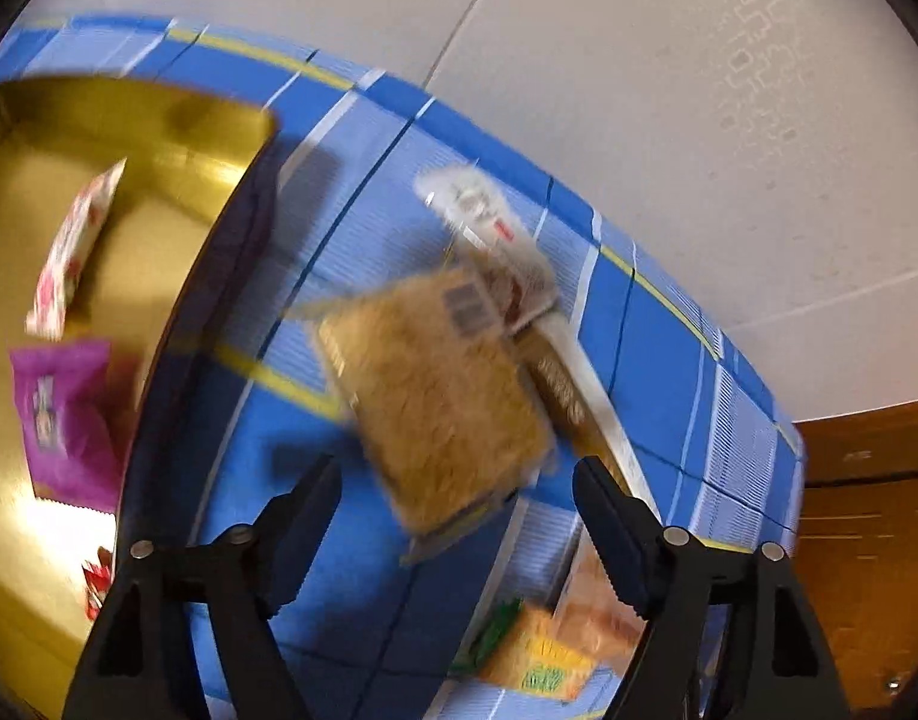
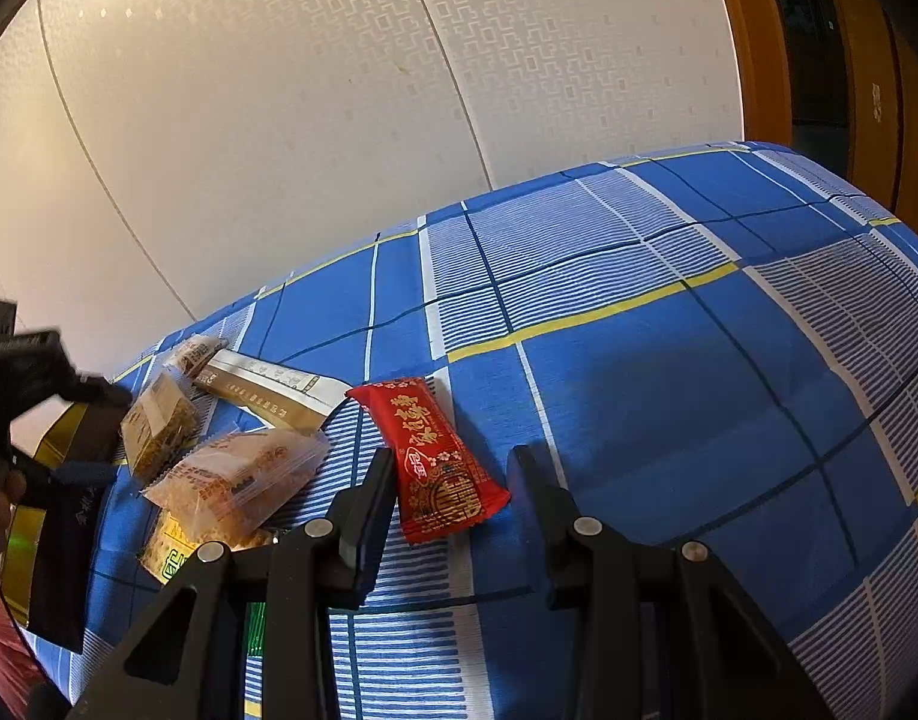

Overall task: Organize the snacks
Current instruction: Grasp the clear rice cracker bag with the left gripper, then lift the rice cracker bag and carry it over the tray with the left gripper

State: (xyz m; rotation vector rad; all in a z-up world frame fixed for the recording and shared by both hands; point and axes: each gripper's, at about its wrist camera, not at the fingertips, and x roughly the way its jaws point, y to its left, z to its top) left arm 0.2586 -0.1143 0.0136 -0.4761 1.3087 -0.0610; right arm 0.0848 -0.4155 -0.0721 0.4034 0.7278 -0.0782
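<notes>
In the left wrist view my left gripper (image 1: 459, 480) is open over a blurred tan snack packet (image 1: 441, 396) lying on the blue checked cloth (image 1: 657, 330). A gold box (image 1: 177, 138) at left holds a purple packet (image 1: 63, 414) and a pink-white packet (image 1: 75, 246). In the right wrist view my right gripper (image 2: 453, 468) is open around the near end of a red snack packet (image 2: 435, 456). A clear packet of tan snack (image 2: 237, 480), a gold-white stick packet (image 2: 267, 390) and the tan packet (image 2: 156, 420) lie to its left.
A yellow-green packet (image 1: 537, 654) and an orange packet (image 1: 603, 606) lie near the left gripper. The cloth-covered surface ends at a patterned white wall (image 2: 339, 120). Brown wooden furniture (image 1: 867, 540) stands beyond the right edge. The left gripper's black body (image 2: 27, 384) shows at the far left.
</notes>
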